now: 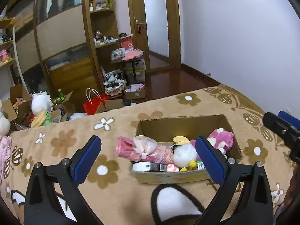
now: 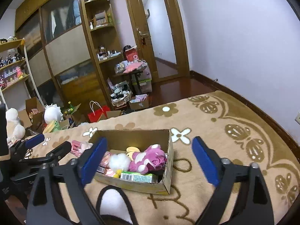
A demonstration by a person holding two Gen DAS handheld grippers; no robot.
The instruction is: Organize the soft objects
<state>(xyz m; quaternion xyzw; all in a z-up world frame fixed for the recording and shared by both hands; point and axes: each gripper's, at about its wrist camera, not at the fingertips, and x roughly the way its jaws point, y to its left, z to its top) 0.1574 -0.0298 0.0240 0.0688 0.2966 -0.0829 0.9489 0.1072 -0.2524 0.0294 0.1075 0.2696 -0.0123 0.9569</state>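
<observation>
An open cardboard box (image 1: pixel 187 127) (image 2: pixel 169 161) stands on the tan flowered blanket. In it lie a pink plush (image 1: pixel 223 137) (image 2: pixel 150 159), a white fluffy toy (image 1: pixel 183 154) (image 2: pixel 120 161) with yellow pompoms, a yellow plush piece (image 1: pixel 180 139) and small packets (image 2: pixel 136 177). A pink bagged soft item (image 1: pixel 142 149) (image 2: pixel 78 147) hangs over the box's left rim. My left gripper (image 1: pixel 148 158) is open and empty just in front of the box. My right gripper (image 2: pixel 149 159) is open and empty above the box's near right side.
The blanket (image 1: pixel 243 150) covers a bed that ends at a dark wood floor (image 1: pixel 168 82). Beyond the far edge stand cardboard boxes with plush toys (image 1: pixel 40 103), a red paper bag (image 1: pixel 93 105), a wardrobe, cluttered shelves and a door.
</observation>
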